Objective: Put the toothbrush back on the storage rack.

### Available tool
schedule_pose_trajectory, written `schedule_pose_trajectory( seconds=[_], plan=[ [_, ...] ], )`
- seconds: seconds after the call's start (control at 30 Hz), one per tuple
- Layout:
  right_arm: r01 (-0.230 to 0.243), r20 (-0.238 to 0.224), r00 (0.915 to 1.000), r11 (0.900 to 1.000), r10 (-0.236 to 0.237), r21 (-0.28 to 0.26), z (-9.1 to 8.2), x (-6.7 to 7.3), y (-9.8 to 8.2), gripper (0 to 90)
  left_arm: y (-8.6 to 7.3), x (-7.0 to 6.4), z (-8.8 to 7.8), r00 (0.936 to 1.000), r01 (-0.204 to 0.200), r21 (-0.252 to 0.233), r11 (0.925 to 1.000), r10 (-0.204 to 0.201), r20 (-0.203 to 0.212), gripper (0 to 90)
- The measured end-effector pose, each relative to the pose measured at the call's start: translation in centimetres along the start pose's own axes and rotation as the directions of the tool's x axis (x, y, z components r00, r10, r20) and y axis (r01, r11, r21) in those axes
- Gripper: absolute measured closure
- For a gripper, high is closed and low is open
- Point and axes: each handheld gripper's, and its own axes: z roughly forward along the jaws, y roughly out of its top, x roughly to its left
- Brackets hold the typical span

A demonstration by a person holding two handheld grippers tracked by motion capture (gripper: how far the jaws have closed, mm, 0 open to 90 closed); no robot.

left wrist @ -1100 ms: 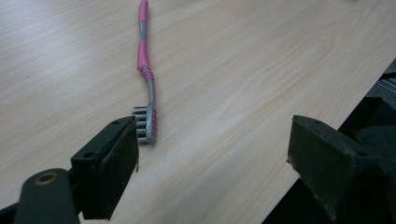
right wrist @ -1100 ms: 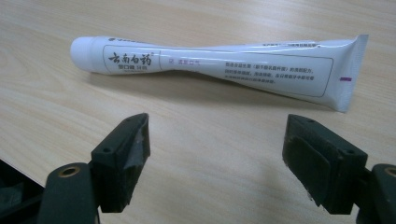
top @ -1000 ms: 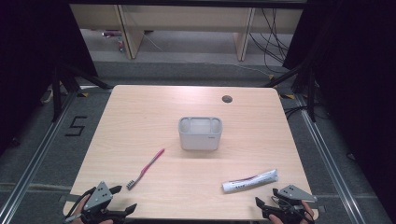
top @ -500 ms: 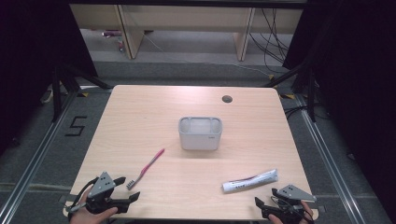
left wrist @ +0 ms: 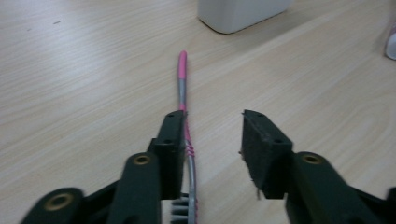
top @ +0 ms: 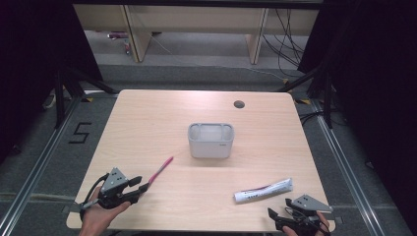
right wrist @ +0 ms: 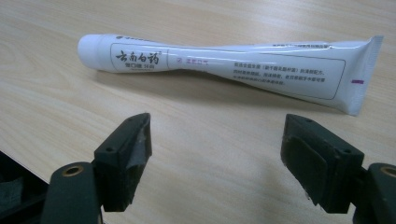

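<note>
Jaws of the left gripper (left wrist: 212, 154) stand partly open over the bristle end of a slim pink-and-grey toothbrush (left wrist: 183, 88), whose handle lies against the inner face of one jaw, the other clear of it. Its pink tip points toward a pale grey rectangular plastic holder (top: 211, 140) at the middle of the light wooden table (top: 147, 113). Near the front right edge lies a white printed toothpaste tube (right wrist: 224, 63). Just short of it, the right gripper (right wrist: 217, 158) gapes wide, touching nothing.
</note>
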Motion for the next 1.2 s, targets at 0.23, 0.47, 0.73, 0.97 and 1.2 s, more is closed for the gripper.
schedule_pose_trajectory(
  seconds=[0.23,0.47,0.73,0.97,1.2],
  plan=[
    [-0.004,-0.013,0.9999,1.0,0.004,0.014,0.0,0.0,0.0,25.6,1.6,0.8,2.0,0.9992,-0.003,0.019,0.9998,0.004,-0.039,84.1],
    [-0.002,-0.014,0.9999,1.0,0.002,0.013,0.0,0.0,0.0,25.6,2.6,1.8,4.1,0.9989,0.016,0.057,0.9982,-0.014,-0.045,89.6],
    [0.012,0.006,0.9999,1.0,-0.012,0.013,0.0,-0.1,0.0,26.0,3.8,2.9,6.2,0.9968,0.069,0.07,0.9951,-0.066,-0.045,89.7],
    [0.001,-0.029,0.9996,1.0,0.0,0.021,0.2,-0.1,0.0,26.0,4.8,2.9,8.1,0.9968,0.065,0.116,0.991,-0.059,-0.054,89.7],
    [-0.001,-0.032,0.9995,1.0,0.001,0.013,0.3,0.0,0.0,26.5,5.3,2.6,10.1,0.9979,0.044,0.158,0.9865,-0.036,-0.054,89.7]
  ],
)
